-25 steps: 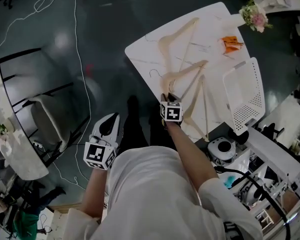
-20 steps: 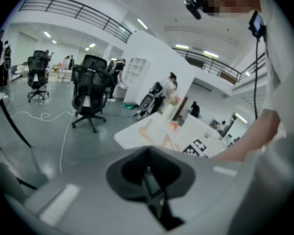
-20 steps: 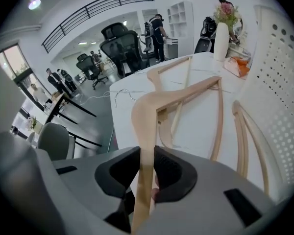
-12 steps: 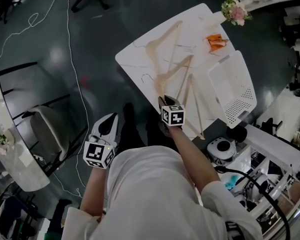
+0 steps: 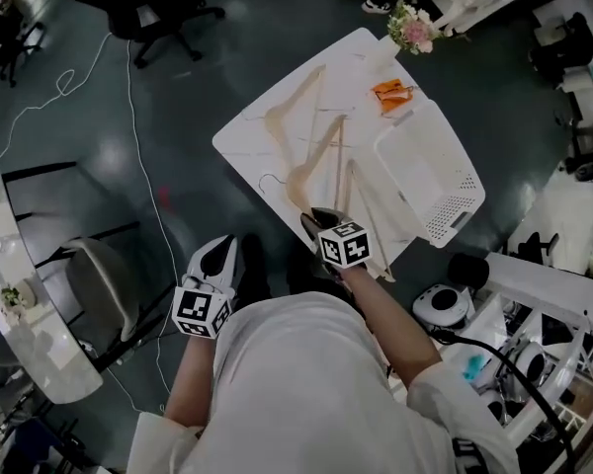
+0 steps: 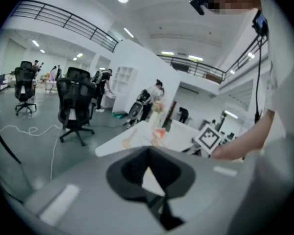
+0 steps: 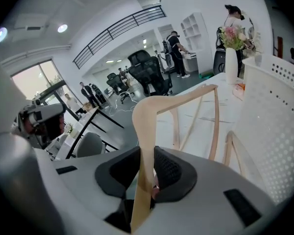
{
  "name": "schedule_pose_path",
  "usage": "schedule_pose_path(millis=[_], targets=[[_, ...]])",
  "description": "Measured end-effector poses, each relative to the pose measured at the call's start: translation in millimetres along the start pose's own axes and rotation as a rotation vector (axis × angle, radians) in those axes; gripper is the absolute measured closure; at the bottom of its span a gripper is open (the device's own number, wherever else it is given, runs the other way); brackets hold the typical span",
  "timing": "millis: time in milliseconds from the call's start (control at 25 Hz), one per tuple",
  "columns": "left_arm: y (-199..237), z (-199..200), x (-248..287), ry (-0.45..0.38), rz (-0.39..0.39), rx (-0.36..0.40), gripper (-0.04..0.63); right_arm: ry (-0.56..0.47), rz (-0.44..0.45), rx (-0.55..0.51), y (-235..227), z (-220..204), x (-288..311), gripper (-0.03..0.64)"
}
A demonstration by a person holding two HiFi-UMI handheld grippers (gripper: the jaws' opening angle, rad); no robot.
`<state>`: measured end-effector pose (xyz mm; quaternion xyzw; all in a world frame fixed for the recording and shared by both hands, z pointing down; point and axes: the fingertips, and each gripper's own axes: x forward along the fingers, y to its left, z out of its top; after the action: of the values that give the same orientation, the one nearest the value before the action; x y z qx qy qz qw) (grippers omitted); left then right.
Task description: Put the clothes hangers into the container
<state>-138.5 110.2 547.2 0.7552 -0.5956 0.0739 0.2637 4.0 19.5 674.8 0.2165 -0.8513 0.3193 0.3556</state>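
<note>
A: Now, the right gripper (image 7: 147, 161) is seen clamped on a wooden hanger (image 7: 181, 99). Its jaws have just been closing, and one arm of the hanger is pinched firmly between the pads (image 7: 170, 170).

B: Agreed. The hanger is gripped at its near end, outside the container (image 5: 453, 205), just beside the container's long wall. Its far arm is stretched along that wall, above the table (image 5: 242, 141) on which the container is set. Whether the far end is touching the tabletop cannot be told.

A: And the left gripper (image 6: 148, 150)?

B: It is found well apart from the container, off the table's near edge, over the dark floor (image 5: 99, 117). Its jaws are brought together at the tips, and nothing is caught between them.

A: More hangers are spotted. A second hanger (image 7: 229, 146) is laid just beside the container wall, nearer to it than the gripped one. A third hanger (image 5: 295, 107) is laid flat well apart from the container, toward the table's opposite edge.

B: So all three are counted outside the container. The container is stood upright at one side of the table, its perforated wall turned toward the right gripper.

A: An orange thing (image 5: 390, 92) is noted just past the container's far corner, and flowers (image 5: 412, 30) are placed beyond that, at the table's far corner.
</note>
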Motion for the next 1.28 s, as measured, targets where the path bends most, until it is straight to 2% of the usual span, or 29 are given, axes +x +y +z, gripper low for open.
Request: schedule_pose_path(millis=[360, 640, 1280], targets=[[-28, 17, 11, -0.033, -0.037, 0.038, 0.595, -0.056, 0.114, -0.090, 25, 39, -66, 0.537], [-39, 23, 17, -0.037, -0.052, 0.054, 0.595, -0.091, 0.147, -0.114, 22, 57, -114, 0.537], [-68, 22, 37, -0.019, -0.108, 0.089, 0.595, -0.092, 0.043, -0.052, -64, 43, -201, 0.537]])
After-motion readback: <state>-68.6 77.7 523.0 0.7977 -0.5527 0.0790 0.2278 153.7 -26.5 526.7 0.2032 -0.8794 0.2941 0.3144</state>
